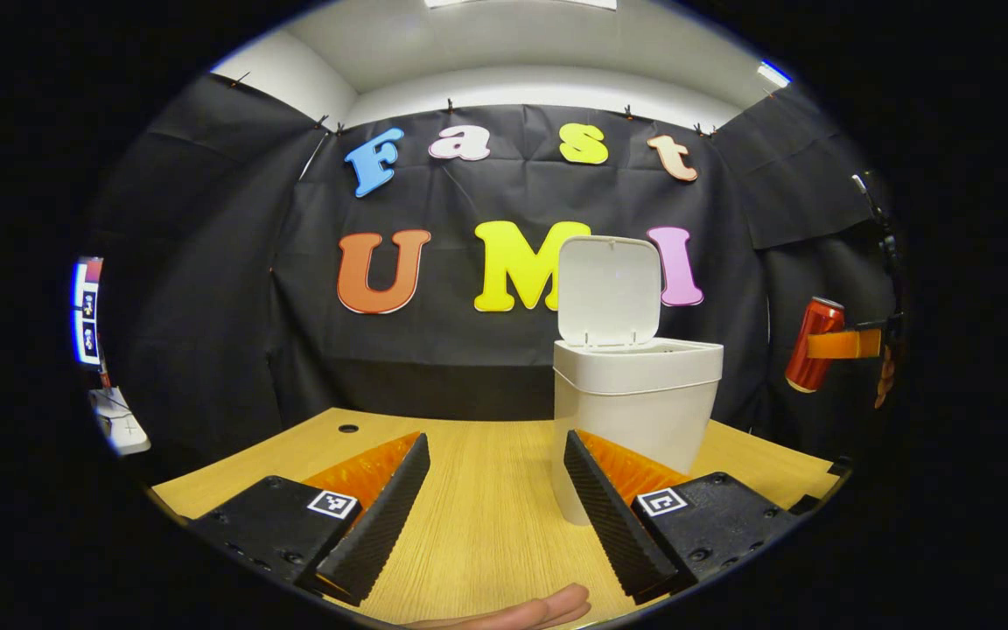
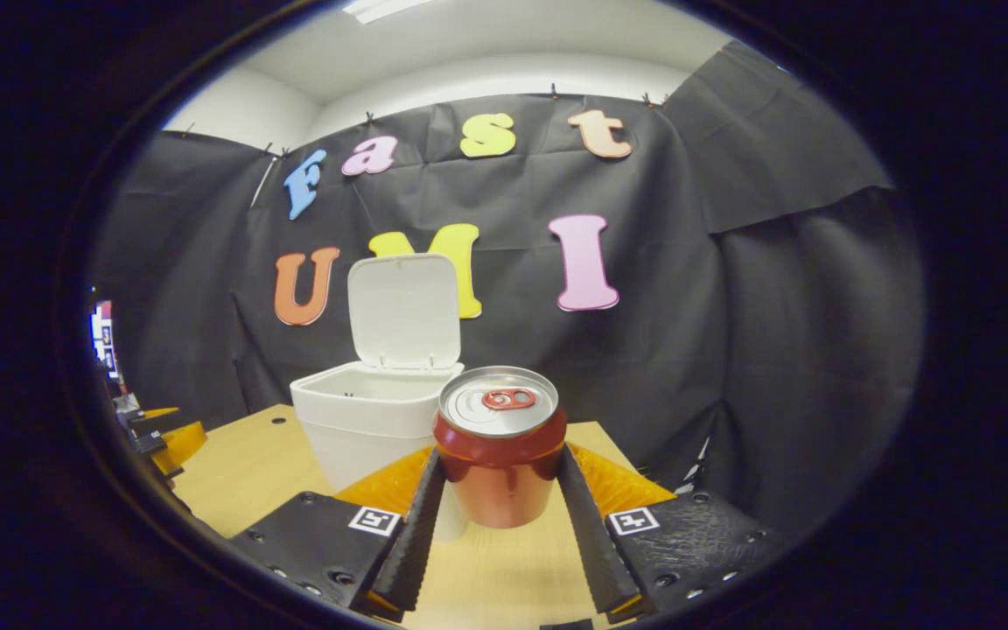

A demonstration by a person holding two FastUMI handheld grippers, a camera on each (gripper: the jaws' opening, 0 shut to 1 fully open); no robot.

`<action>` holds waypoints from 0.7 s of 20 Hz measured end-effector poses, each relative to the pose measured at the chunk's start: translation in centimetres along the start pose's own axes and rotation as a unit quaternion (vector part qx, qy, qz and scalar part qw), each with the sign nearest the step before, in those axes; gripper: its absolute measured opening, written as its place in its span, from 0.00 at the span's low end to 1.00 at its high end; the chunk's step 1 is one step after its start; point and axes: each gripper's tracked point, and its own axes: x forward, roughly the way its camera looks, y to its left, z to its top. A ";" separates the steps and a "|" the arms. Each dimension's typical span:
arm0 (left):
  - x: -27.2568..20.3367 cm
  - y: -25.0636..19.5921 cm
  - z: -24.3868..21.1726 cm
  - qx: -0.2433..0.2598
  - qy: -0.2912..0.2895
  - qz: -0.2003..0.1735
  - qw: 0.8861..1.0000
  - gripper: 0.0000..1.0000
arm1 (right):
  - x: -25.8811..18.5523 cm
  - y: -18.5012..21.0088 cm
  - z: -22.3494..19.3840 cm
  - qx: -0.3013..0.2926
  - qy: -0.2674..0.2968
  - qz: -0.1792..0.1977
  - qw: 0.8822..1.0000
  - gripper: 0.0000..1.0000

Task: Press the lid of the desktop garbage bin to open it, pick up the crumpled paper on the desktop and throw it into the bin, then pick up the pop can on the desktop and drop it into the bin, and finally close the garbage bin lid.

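The white desktop bin [image 1: 635, 398] stands on the wooden desk with its lid [image 1: 609, 290] swung up and open. In the left gripper view my left gripper [image 1: 497, 472] hovers low over the desk, open, holding nothing, with the bin just beyond its right finger. At the far right of that view the red pop can [image 1: 813, 344] hangs in the air, held by my other gripper. In the right gripper view my right gripper [image 2: 499, 490] is shut on the red pop can [image 2: 500, 446], upright and lifted, with the open bin [image 2: 373, 420] behind it to the left.
The wooden desk [image 1: 486, 516] has a small round cable hole [image 1: 348, 429] near its back left. A hand's fingers [image 1: 521, 612] show at the bottom edge of the left gripper view. Black cloth walls close in behind and to the right.
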 end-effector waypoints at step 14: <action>0.3 3.1 -0.7 -0.004 0.029 0.028 0.999 1.00 | 4.8 12.1 8.3 -0.078 0.020 0.061 0.995 0.71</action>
